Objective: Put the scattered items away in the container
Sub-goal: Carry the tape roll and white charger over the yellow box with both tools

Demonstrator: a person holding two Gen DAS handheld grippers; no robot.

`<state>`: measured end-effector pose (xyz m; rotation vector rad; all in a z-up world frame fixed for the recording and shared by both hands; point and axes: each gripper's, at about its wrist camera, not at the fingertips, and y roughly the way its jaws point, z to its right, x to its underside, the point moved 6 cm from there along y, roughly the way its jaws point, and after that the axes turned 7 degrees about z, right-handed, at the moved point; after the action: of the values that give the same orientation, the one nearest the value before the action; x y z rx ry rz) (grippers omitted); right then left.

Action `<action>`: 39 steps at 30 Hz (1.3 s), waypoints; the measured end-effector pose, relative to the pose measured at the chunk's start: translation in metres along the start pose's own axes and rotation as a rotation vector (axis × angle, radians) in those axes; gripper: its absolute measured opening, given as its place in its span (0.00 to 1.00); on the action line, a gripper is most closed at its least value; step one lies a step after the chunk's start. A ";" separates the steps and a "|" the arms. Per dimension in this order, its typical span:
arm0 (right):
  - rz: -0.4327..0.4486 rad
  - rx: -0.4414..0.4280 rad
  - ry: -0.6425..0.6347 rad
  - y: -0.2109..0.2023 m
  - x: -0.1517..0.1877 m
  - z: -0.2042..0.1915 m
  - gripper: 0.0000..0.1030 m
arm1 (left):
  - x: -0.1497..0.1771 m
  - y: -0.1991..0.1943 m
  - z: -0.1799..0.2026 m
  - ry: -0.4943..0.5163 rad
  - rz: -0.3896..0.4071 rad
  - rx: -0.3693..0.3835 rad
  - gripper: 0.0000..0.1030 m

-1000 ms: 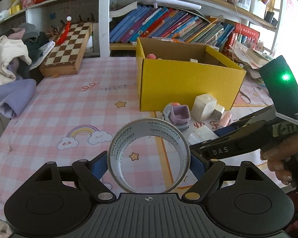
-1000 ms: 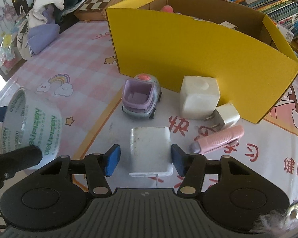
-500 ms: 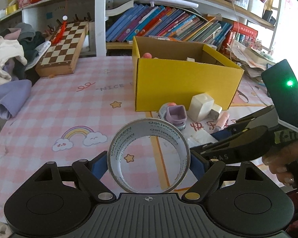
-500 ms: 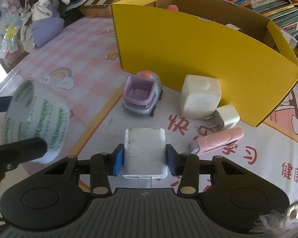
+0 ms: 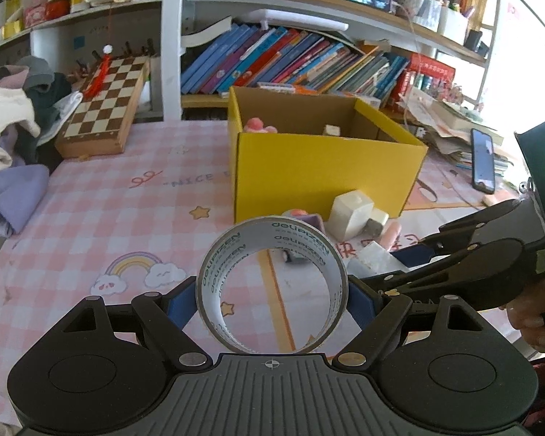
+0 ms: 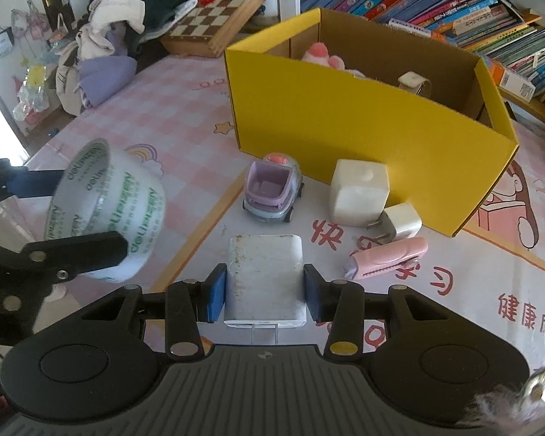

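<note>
My left gripper point(image 5: 270, 296) is shut on a clear tape roll point(image 5: 319, 250) and holds it above the pink checked table. The roll also shows at the left of the right wrist view point(image 6: 105, 214). My right gripper point(image 6: 264, 289) is shut on a white power bank point(image 6: 265, 276), lifted a little. The yellow cardboard box point(image 5: 323, 167) stands ahead of both point(image 6: 363, 123), with a pink toy point(image 6: 323, 54) and a small white item inside. In front of it lie a purple toy car point(image 6: 272, 192), a white cube point(image 6: 358, 190), a white charger plug point(image 6: 401, 221) and a pink cutter point(image 6: 388, 258).
A chessboard point(image 5: 109, 105) leans at the back left beside a heap of clothes point(image 5: 7, 138). Shelves of books point(image 5: 290, 61) stand behind the box. A phone point(image 5: 483, 160) and papers lie at the right.
My right gripper closed on the white power bank and lifted it. Both grippers rose and pulled back, so the box looks lower and its inside shows. The tape roll stayed gripped.
</note>
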<state>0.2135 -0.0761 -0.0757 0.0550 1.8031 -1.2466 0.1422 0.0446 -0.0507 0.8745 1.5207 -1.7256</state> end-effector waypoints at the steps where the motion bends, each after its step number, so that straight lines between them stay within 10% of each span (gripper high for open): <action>1: 0.002 0.000 0.001 -0.002 0.000 -0.001 0.40 | -0.001 0.000 0.001 0.002 0.002 0.006 0.82; 39: 0.187 0.102 0.085 -0.099 -0.042 0.021 0.40 | -0.080 -0.028 0.032 0.077 0.203 0.226 0.82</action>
<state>0.2024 -0.1219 0.0226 0.3316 1.7609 -1.2158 0.1614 0.0199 0.0345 1.1803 1.2510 -1.7512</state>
